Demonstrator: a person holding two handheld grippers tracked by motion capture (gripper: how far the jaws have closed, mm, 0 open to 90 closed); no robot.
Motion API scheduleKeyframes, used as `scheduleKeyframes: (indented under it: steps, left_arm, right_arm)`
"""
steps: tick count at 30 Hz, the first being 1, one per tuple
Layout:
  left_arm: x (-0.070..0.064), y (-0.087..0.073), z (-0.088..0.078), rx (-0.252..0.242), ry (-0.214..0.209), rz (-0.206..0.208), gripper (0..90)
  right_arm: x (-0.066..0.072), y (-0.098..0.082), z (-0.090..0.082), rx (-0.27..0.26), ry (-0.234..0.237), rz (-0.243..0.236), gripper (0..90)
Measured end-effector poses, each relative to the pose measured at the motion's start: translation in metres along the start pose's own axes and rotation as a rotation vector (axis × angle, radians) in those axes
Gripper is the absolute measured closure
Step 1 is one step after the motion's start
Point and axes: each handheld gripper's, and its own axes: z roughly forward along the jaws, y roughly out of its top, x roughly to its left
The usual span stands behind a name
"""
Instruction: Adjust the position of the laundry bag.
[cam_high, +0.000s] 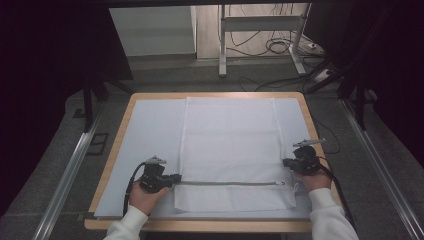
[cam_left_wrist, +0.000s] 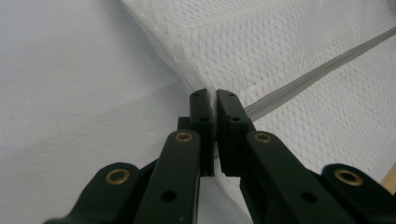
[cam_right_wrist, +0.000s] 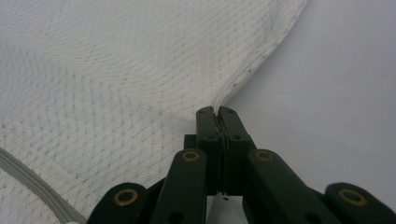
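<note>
Mesh bag (cam_high: 231, 145) pinched at both side edges, lower centre of frame.
Left gripper (cam_high: 175, 178) and right gripper (cam_high: 286, 162) are clamped on its edges; lifting together is probably called for next.

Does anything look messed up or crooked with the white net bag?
Nothing looks broken or spilled. The white mesh bag lies flat and fairly straight on the table, its grey zipper running level across the near end. The one oddity: each side edge is tugged up into a small peak where the left tongs and right tongs pinch it.
</note>
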Motion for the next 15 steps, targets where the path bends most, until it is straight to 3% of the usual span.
scheduleKeyframes:
  steps: [15]
  left_arm:
    - [0.018,-0.008,-0.014,-0.014,0.010,-0.034,86.5]
  right_arm:
    - [0.017,0.007,0.005,-0.023,0.027,-0.025,87.2]
